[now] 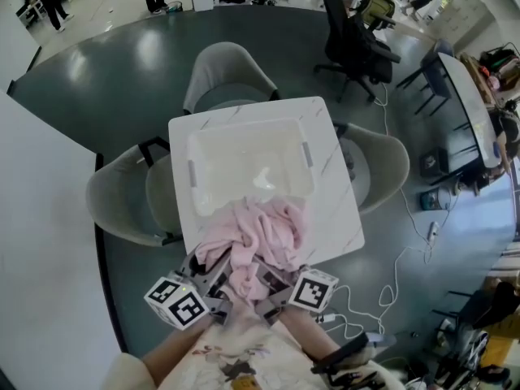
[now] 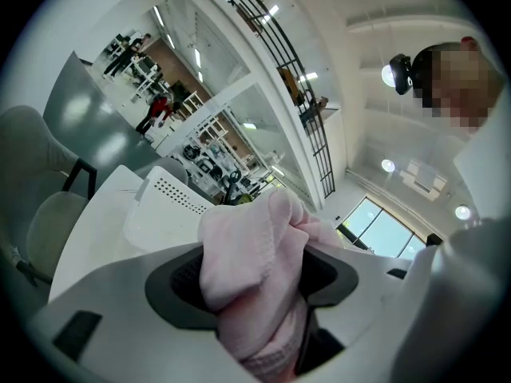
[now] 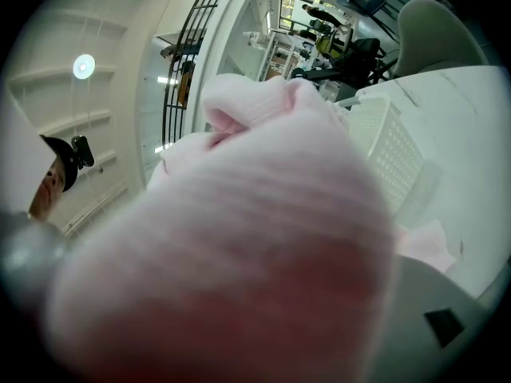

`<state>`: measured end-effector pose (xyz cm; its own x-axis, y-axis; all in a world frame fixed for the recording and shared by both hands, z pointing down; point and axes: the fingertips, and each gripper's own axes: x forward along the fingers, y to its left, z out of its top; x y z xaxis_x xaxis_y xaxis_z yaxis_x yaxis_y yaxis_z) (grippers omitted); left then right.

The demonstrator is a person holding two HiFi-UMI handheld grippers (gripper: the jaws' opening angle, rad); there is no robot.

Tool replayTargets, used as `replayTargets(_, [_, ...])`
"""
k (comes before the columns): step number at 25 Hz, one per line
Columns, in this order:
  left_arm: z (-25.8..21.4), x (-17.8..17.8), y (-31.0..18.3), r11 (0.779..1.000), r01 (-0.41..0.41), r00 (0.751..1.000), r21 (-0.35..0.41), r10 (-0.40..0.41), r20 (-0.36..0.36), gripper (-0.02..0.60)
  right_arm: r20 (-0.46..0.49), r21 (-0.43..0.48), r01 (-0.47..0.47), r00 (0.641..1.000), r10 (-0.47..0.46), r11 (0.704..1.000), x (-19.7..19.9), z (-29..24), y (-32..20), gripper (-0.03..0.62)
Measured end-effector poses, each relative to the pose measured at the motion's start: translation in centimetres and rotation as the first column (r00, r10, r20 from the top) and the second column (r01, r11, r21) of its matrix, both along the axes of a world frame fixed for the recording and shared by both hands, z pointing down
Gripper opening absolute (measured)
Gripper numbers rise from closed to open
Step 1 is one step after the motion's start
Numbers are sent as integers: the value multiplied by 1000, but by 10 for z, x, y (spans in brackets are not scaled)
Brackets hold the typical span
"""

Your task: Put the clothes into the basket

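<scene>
A pink garment [image 1: 258,232] hangs bunched over the near side of the white table [image 1: 343,210], its far end touching the near rim of the white plastic basket [image 1: 244,127]. My left gripper [image 1: 210,276] and right gripper [image 1: 273,279] hold its near end side by side, each shut on a fold. In the left gripper view the pink cloth [image 2: 247,238] is wedged between the dark pads [image 2: 185,284], with the basket [image 2: 172,206] ahead. In the right gripper view the cloth [image 3: 255,238] fills the picture and hides the jaws; the basket [image 3: 387,150] shows to the right.
Grey chairs stand at the far side [image 1: 227,71], left [image 1: 122,193] and right [image 1: 382,165] of the table. A black office chair [image 1: 349,39] is further back. A white cable [image 1: 406,250] lies on the floor to the right. People stand far off.
</scene>
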<state>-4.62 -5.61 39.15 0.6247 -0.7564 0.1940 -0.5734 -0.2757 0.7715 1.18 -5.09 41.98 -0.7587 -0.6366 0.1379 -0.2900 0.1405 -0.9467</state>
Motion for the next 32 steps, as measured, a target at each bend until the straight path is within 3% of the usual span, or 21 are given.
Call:
replayTargets(13, [-26, -2, -38, 997, 73, 997, 28, -72, -37, 289, -54, 27, 77, 996, -75, 997, -1, -28, -43, 391])
replayTargets(32, [-47, -16, -118, 979, 166, 985, 119, -159, -64, 290, -148, 152, 176, 977, -153, 973, -12, -55, -132, 391])
